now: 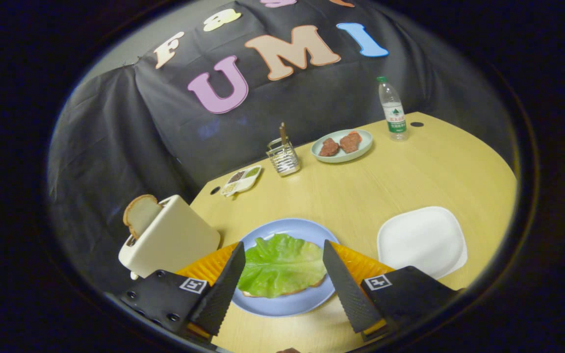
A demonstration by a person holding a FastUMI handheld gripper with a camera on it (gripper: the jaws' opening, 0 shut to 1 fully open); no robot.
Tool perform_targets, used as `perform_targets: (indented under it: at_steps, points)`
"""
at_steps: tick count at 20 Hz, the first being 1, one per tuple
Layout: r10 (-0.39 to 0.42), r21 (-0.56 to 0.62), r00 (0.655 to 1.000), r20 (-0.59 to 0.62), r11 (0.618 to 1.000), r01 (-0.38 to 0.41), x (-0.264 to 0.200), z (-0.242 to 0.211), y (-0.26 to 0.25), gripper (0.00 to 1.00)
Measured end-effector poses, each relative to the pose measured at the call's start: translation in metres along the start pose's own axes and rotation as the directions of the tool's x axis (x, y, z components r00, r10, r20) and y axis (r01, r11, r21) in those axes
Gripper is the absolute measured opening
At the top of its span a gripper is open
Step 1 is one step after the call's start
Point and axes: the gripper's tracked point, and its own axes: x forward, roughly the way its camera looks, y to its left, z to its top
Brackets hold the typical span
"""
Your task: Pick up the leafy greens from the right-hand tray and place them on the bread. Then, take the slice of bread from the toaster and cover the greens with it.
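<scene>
Your tongs are spread wide with nothing between the fingers, hanging over the blue plate on the desk. The leafy greens lie flat on the bread on that plate, between the two fingers. Off to the left, a slice of bread stands in the toaster. To the right sits a white tray.
</scene>
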Motion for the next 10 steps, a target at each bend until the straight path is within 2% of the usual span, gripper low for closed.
perform_targets:
  at_steps: [4, 10]
  points:
    - [0.07, -0.049, 0.997, 0.014, 0.996, -0.069, -0.009, 0.016, 0.053, 1.0]
    - [0.185, -0.105, 0.982, -0.031, 0.977, -0.187, -0.012, 0.013, 0.131, 1.0]
